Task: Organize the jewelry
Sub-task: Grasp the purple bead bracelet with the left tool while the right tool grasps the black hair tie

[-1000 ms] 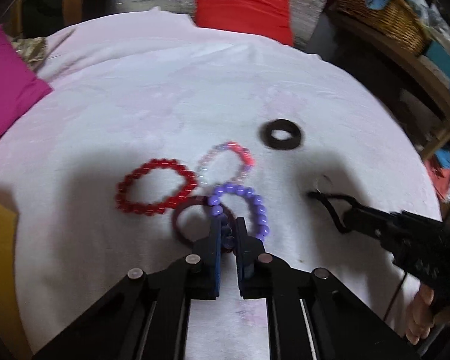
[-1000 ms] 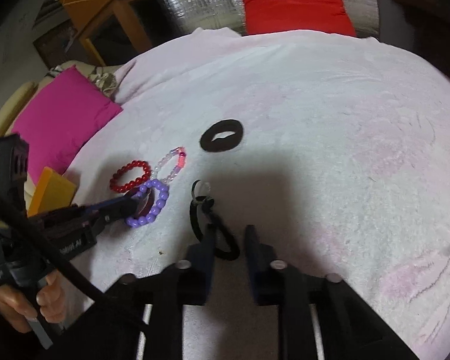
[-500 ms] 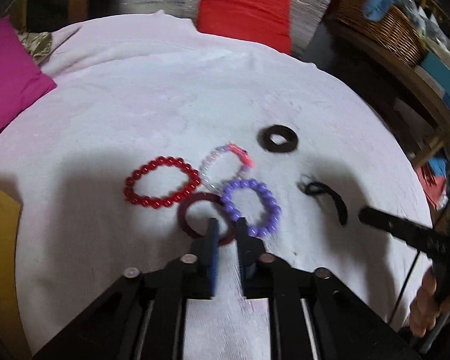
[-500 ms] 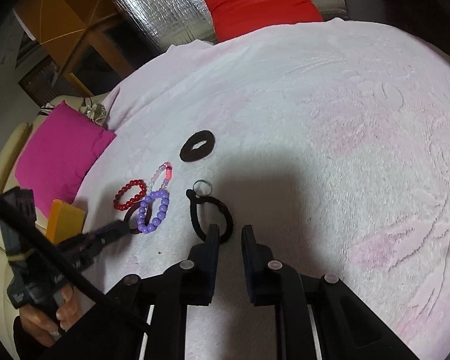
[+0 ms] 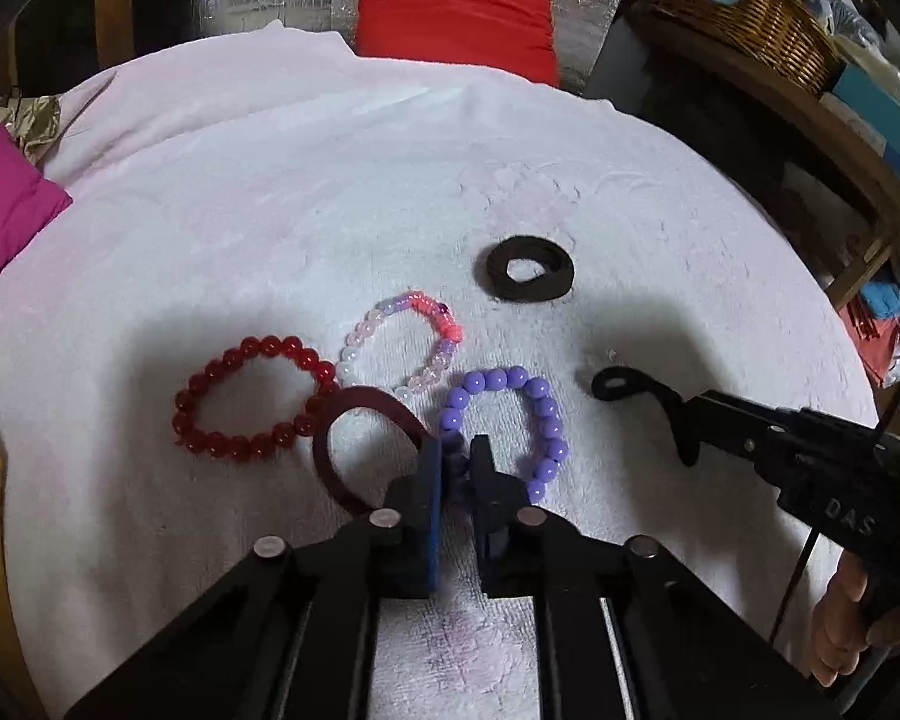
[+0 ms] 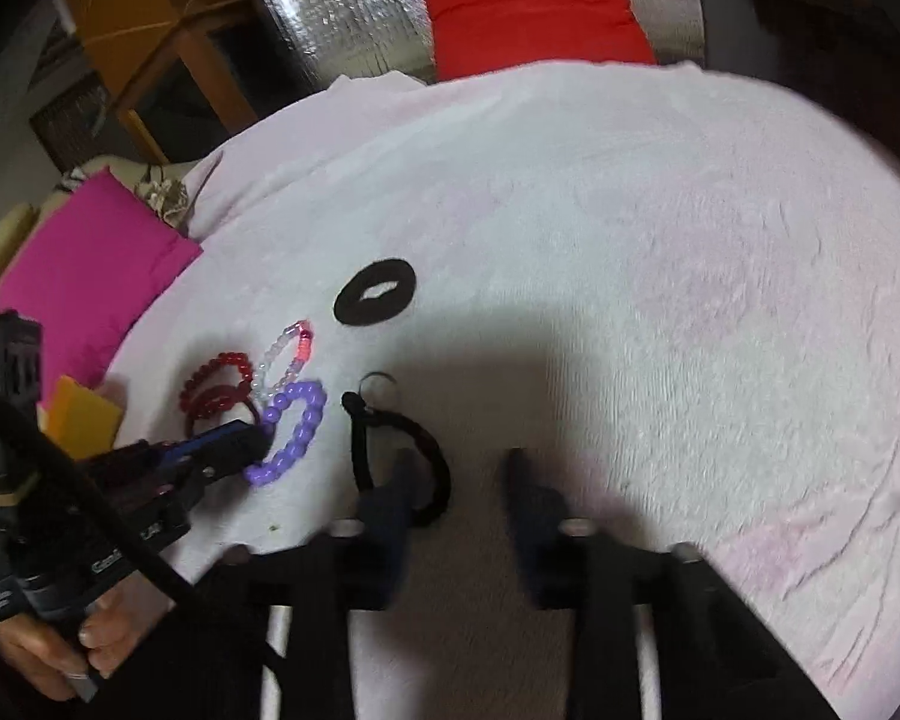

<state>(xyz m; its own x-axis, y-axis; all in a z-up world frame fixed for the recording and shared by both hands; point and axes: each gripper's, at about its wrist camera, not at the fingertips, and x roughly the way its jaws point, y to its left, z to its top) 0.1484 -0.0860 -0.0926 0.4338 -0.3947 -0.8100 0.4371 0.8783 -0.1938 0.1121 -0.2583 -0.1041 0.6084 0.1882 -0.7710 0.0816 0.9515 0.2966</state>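
On a pale pink cloth (image 5: 270, 192) lie a red bead bracelet (image 5: 249, 405), a dark maroon bangle (image 5: 363, 450), a pink and clear bead bracelet (image 5: 405, 339), a purple bead bracelet (image 5: 504, 429), a black scrunchie (image 5: 529, 269) and a black cord loop (image 6: 399, 456). My left gripper (image 5: 455, 456) is shut on the near side of the purple bracelet, which rests on the cloth. My right gripper (image 6: 459, 468) is open, its left finger over the cord loop. The right gripper also shows in the left wrist view (image 5: 699, 414), at the cord (image 5: 630, 387).
A red cushion (image 5: 456, 6) and silver foil sit at the back. A magenta cushion (image 6: 84, 276) and a yellow block (image 6: 81, 423) lie to the left. A wicker basket (image 5: 744, 6) stands on a wooden shelf at the right.
My left gripper had released the purple bracelet half a second ago and has moved back in and shut on it. My right gripper's jaws have opened wider and moved over the black cord loop.
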